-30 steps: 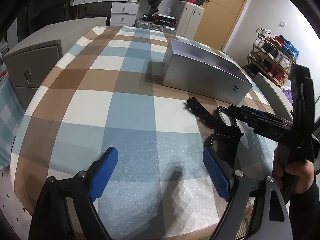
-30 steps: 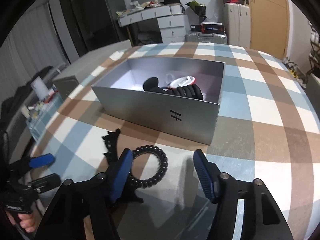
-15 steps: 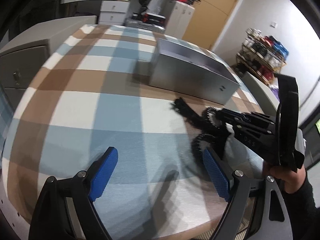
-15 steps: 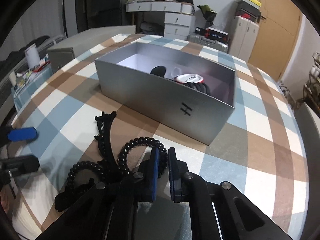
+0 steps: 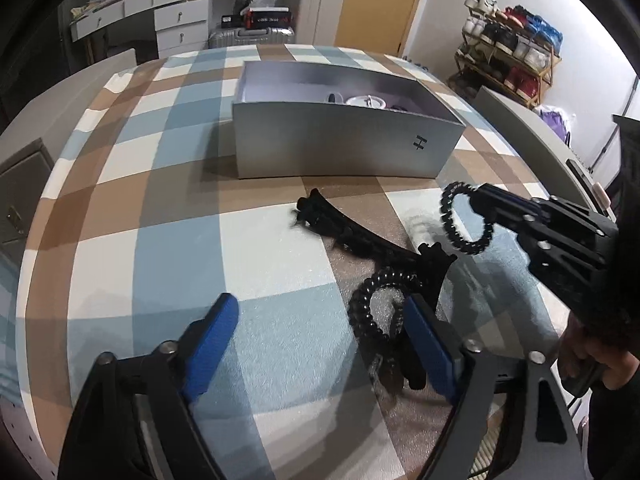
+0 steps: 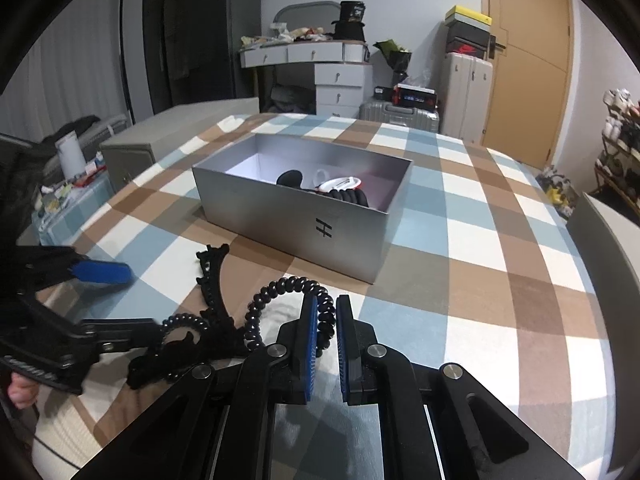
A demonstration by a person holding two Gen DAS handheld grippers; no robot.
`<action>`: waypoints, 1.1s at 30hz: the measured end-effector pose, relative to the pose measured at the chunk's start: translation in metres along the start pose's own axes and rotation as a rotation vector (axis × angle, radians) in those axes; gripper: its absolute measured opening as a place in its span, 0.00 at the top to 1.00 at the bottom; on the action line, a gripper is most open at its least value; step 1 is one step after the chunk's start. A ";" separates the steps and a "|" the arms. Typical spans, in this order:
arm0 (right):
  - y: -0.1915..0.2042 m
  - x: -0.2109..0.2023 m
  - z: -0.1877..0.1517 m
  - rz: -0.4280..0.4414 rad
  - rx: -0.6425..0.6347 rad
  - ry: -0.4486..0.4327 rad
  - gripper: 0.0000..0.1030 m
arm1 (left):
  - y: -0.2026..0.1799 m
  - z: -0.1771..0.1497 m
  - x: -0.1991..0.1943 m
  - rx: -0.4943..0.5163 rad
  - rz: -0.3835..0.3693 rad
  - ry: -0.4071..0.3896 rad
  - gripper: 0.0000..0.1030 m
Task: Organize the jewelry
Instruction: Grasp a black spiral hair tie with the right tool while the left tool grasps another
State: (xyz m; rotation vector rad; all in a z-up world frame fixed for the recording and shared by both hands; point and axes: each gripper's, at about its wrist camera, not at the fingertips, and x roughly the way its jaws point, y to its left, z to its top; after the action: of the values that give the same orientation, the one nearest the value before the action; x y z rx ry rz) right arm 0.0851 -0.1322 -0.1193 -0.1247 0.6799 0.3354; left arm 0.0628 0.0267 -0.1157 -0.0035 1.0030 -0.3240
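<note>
My right gripper (image 6: pixel 326 334) has its jaws clenched on one coiled hair tie (image 6: pixel 290 304), lifted near the bench's front edge. My left gripper (image 5: pixel 320 344) jaws are closing, empty, beside a second coil (image 5: pixel 376 308). A claw clip (image 5: pixel 340 228) remains too; several pieces already lie in the silver box (image 6: pixel 288 216).

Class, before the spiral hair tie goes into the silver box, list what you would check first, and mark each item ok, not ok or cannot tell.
1. Right gripper shut on the held spiral tie: ok.
2. Tie lifted off the tablecloth: ok.
3. Silver box open on top: ok.
4. Room left inside the box: ok.
5. Left gripper clear of the path, jaws closing by the second spiral tie: ok.
6. Held tie free of the black hair clip: ok.
</note>
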 end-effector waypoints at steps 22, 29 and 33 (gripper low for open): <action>-0.021 -0.027 -0.013 0.064 0.096 -0.072 0.92 | -0.047 0.006 0.014 0.273 0.108 0.120 0.95; -0.021 -0.031 -0.010 0.071 0.105 -0.086 0.92 | -0.049 0.006 -0.005 0.301 0.196 0.057 0.95; -0.018 -0.031 -0.008 0.079 0.104 -0.087 0.92 | -0.044 0.009 -0.019 0.302 0.232 0.009 0.95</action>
State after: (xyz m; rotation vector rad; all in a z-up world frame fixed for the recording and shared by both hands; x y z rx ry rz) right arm 0.0639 -0.1595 -0.1053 0.0159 0.6161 0.3781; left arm 0.0491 -0.0118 -0.0883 0.3858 0.9443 -0.2597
